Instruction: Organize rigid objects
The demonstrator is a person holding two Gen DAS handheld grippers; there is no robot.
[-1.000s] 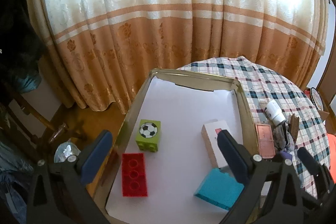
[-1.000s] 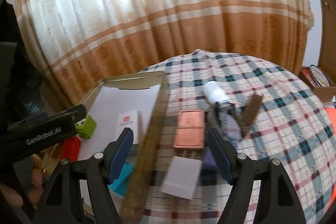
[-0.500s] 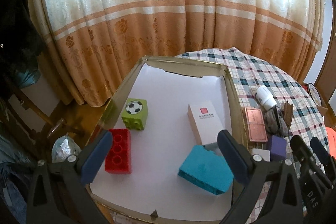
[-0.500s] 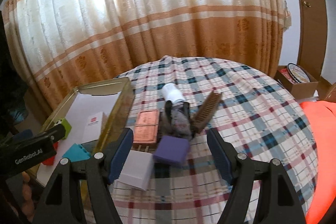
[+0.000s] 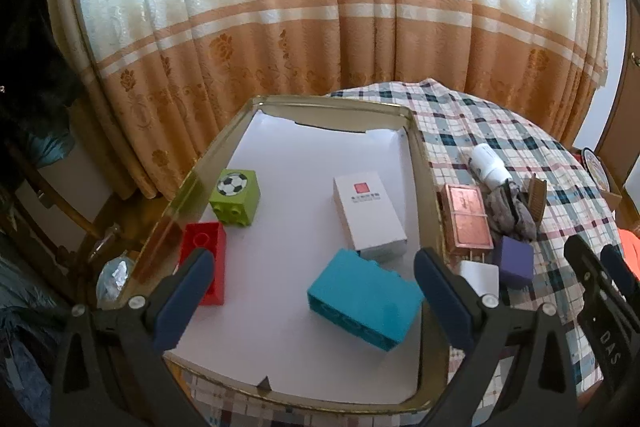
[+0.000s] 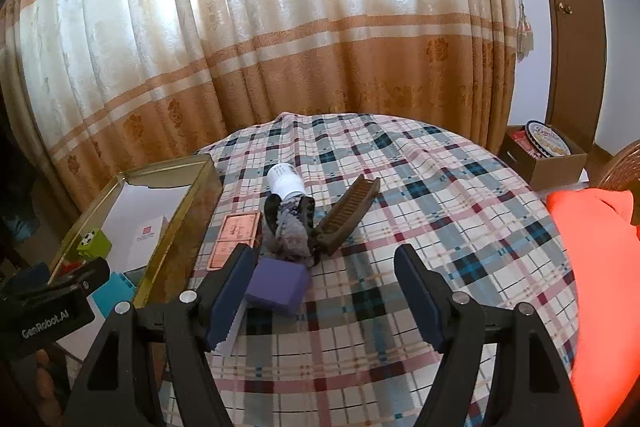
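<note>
Round table under a plaid tablecloth (image 6: 420, 211), cream-and-orange curtain (image 5: 320, 27) behind it.

Gold metal tray (image 5: 426, 163) on the table's left part, floor lined with white paper. Inside it: green block with a football sticker (image 5: 235, 195) near the left wall; red building brick (image 5: 205, 267) just in front of the green one, along the same wall; white carton with a red square mark (image 5: 369, 217) toward the right wall; teal brick (image 5: 364, 303) tilted, its far edge touching or overlapping the carton's near end.

Outside the tray, on the cloth just beside its right wall: copper-coloured flat box (image 6: 236, 233), purple box (image 6: 278, 285) nearer the camera, small white box (image 5: 480, 277) beside the purple one. Behind them a crumpled grey-and-black cloth item (image 6: 292, 227), a white bottle (image 6: 285, 181) lying on its side, and a dark wooden comb (image 6: 348, 215) angled to the right of the cloth item.

Left gripper (image 5: 312, 291) above the tray's near end, jaws wide apart, nothing between the pads; teal brick seen in the gap below.

Right gripper (image 6: 324, 291) over the cloth, jaws spread, holding nothing; purple box close by its left finger, contact unclear.

Cardboard box with a round tin (image 6: 548, 145) off to the right, orange fabric (image 6: 596, 267) at the table's right edge.
</note>
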